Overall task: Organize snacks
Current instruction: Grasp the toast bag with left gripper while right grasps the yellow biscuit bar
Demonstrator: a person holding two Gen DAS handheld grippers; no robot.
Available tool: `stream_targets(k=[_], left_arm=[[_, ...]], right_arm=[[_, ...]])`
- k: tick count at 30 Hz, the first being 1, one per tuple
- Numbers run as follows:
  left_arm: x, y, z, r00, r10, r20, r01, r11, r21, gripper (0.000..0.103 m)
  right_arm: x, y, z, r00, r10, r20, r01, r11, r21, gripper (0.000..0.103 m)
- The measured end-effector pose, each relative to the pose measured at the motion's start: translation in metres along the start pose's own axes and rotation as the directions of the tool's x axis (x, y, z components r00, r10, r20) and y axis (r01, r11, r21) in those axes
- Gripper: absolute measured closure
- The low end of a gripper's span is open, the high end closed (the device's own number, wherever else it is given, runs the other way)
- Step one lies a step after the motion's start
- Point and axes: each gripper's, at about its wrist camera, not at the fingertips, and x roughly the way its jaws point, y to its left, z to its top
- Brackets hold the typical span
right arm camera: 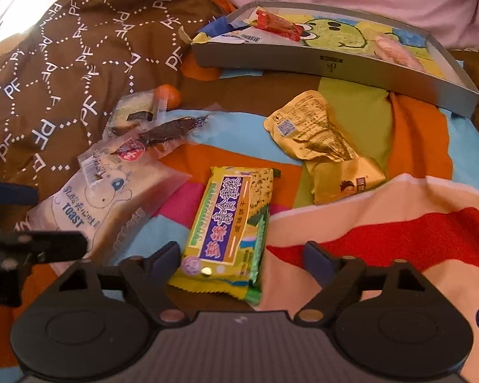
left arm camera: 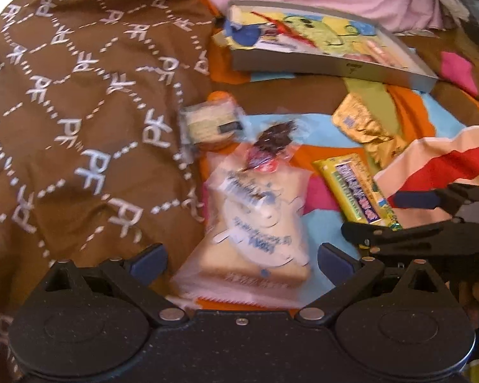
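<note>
**Inspector:** As the feeds stand, what do your fingers report?

**Operator:** My left gripper (left arm camera: 242, 261) is spread wide, its fingers either side of the toast packet (left arm camera: 255, 226) without touching it. My right gripper (right arm camera: 242, 258) is likewise agape, holding nothing; the yellow bar (right arm camera: 230, 226) lies between its fingers, apart from both.

**Inspector:** Materials and shapes?

**Operator:** I note the toast packet is frosted translucent film around a square slice, printed with a blue cartoon and the word "TOAST". A small clear sachet (right arm camera: 163, 134) with dark contents rests on its top end. The yellow bar is a glossy oblong wrapper with serrated ends and Chinese characters on a purple band. A crumpled gold foil pouch (right arm camera: 322, 146) lies near it, with fine print and a code square I cannot read.

**Inspector:** Surroundings?

**Operator:** All sit on a bed cover (right arm camera: 408, 134) of bright colour blocks. A brown quilt (left arm camera: 79, 95) stitched with "PF" lies to the left. Behind, a shallow grey box (right arm camera: 335, 60) holds a red wrapper (right arm camera: 277, 25) and a pink packet (right arm camera: 396, 51).
</note>
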Motion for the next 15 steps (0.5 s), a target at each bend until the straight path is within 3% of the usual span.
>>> stream_targets(k=[4, 5, 9, 11, 15], left_arm=[[0.014, -0.008, 0.007, 1.000, -0.025, -0.005, 0.025, 0.999, 0.048, 0.003], [0.019, -0.009, 0.008, 0.999, -0.044, -0.016, 0.045, 0.998, 0.053, 0.004], [0.032, -0.008, 0.012, 0.998, -0.046, -0.045, 0.049, 0.996, 0.076, 0.005], [0.036, -0.007, 0.014, 0.998, -0.048, -0.049, 0.052, 0.994, 0.093, 0.005], [0.042, -0.006, 0.019, 0.997, -0.040, -0.061, 0.047, 0.992, 0.118, 0.008]], right_arm=[[-0.011, -0.006, -0.003, 1.000, 0.010, 0.005, -0.010, 1.000, -0.001, 0.042], [-0.013, -0.006, -0.005, 1.000, 0.011, 0.004, -0.011, 1.000, -0.003, 0.044], [-0.020, -0.005, -0.010, 1.000, 0.017, 0.024, -0.016, 1.000, -0.023, 0.041], [-0.016, -0.003, -0.009, 1.000, 0.012, 0.028, -0.011, 0.999, -0.033, 0.031], [-0.004, -0.004, 0.001, 0.999, -0.001, 0.033, 0.002, 0.999, -0.040, 0.028]])
